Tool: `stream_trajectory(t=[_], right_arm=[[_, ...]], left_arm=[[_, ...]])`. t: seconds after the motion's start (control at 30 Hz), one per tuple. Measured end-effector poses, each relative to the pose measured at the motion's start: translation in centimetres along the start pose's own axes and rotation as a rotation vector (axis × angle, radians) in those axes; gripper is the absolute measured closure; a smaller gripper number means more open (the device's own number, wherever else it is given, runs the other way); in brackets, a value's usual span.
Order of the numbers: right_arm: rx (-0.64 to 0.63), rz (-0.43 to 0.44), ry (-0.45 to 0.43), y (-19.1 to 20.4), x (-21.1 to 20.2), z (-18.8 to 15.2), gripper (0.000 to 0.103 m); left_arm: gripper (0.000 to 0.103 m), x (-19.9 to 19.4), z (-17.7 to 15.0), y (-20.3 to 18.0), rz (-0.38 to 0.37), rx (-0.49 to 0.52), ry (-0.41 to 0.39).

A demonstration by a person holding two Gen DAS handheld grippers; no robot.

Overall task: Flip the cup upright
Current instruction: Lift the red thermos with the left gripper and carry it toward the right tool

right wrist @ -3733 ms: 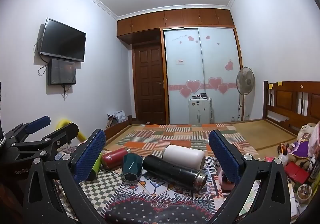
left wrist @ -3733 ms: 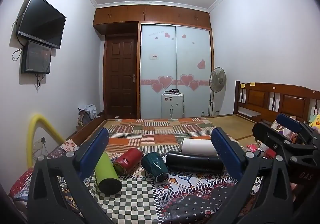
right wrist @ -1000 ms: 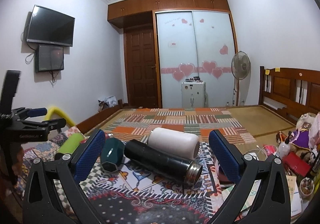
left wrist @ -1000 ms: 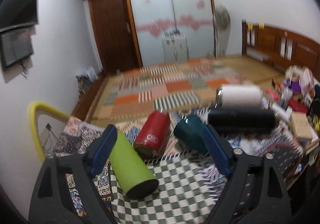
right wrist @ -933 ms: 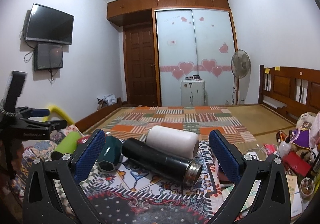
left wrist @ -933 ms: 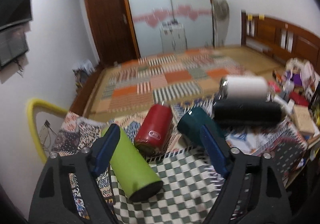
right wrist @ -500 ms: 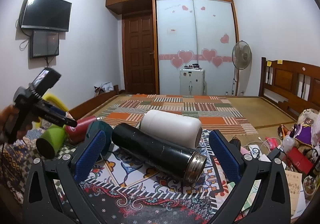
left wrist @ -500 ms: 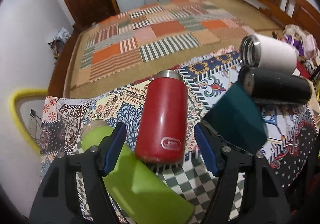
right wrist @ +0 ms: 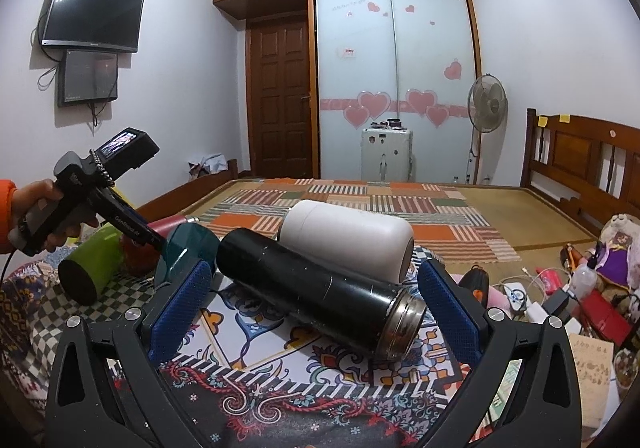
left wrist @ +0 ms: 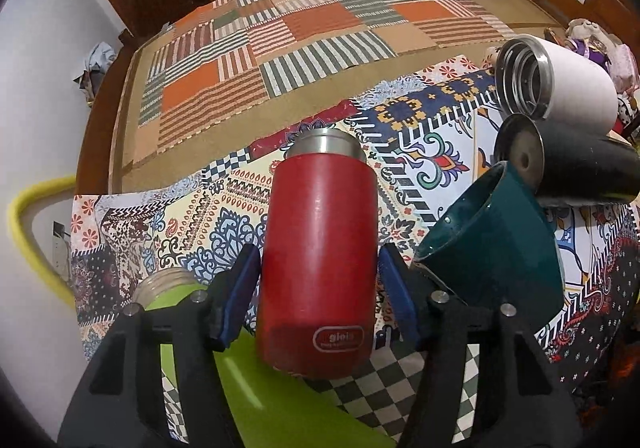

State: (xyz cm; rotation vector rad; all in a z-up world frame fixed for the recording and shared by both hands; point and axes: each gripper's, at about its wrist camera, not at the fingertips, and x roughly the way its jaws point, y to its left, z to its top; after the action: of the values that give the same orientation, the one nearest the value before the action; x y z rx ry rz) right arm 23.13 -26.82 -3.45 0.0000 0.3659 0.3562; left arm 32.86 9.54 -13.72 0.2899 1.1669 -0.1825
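Between the blue pads of my left gripper (left wrist: 319,294) lies the red cup (left wrist: 318,248) on its side, steel mouth pointing away, the pads close at its flanks though I cannot tell if they touch. My right gripper (right wrist: 314,312) hangs spread wide and holding nothing around the black flask (right wrist: 320,290). Beside the red cup on the patterned cloth (left wrist: 192,208) lie a green bottle (left wrist: 256,384) and a tilted teal cup (left wrist: 492,244).
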Motion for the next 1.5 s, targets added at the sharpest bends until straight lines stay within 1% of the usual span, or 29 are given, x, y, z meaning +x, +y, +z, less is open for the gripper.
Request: stream_trajectory(t=[0.17, 0.4, 0.53, 0.73, 0.9, 1.13, 1.23, 1.37, 1.5], right_arm=[[0.01, 0.007, 0.001, -0.1, 0.3, -0.2, 0.0], [0.034, 0.01, 0.006, -0.9, 0.5, -0.5, 0.0], [0.052, 0.011, 0.011, -1.1, 0.6, -0.7, 0.0], [0.05, 0.006, 0.013, -1.0, 0.5, -0.7, 0.0], [0.047, 0.001, 0.01, -1.0, 0.1, -0.7, 0.0], [0.064, 0.006, -0.003, -1.3, -0.7, -0.2, 0.0], [0.063, 0.008, -0.013, -1.2, -1.3, 0.1, 0.0], [0.062, 0.008, -0.026, -1.1, -2.2, 0.6, 0.0], [0.052, 0.019, -0.031, -0.7, -3.4, 1.2, 0.0]], left_arm=[[0.041, 0.5, 0.3, 0.2, 0.012, -0.009, 0.019], [0.04, 1.3, 0.6, 0.6, 0.008, -0.029, 0.045], [0.04, 1.4, 0.8, 0.8, 0.003, -0.043, 0.042], [0.04, 1.4, 0.8, 1.4, -0.024, -0.113, 0.039], [0.04, 0.7, 0.6, 1.4, -0.014, -0.155, 0.035], [0.04, -2.3, 0.7, 1.0, 0.003, -0.179, -0.01], [0.04, -4.3, 0.5, 0.3, 0.012, -0.171, -0.033], [0.04, -7.3, -0.3, -1.4, 0.007, -0.145, -0.073], [0.04, -10.2, -1.6, -4.1, -0.014, -0.108, -0.111]])
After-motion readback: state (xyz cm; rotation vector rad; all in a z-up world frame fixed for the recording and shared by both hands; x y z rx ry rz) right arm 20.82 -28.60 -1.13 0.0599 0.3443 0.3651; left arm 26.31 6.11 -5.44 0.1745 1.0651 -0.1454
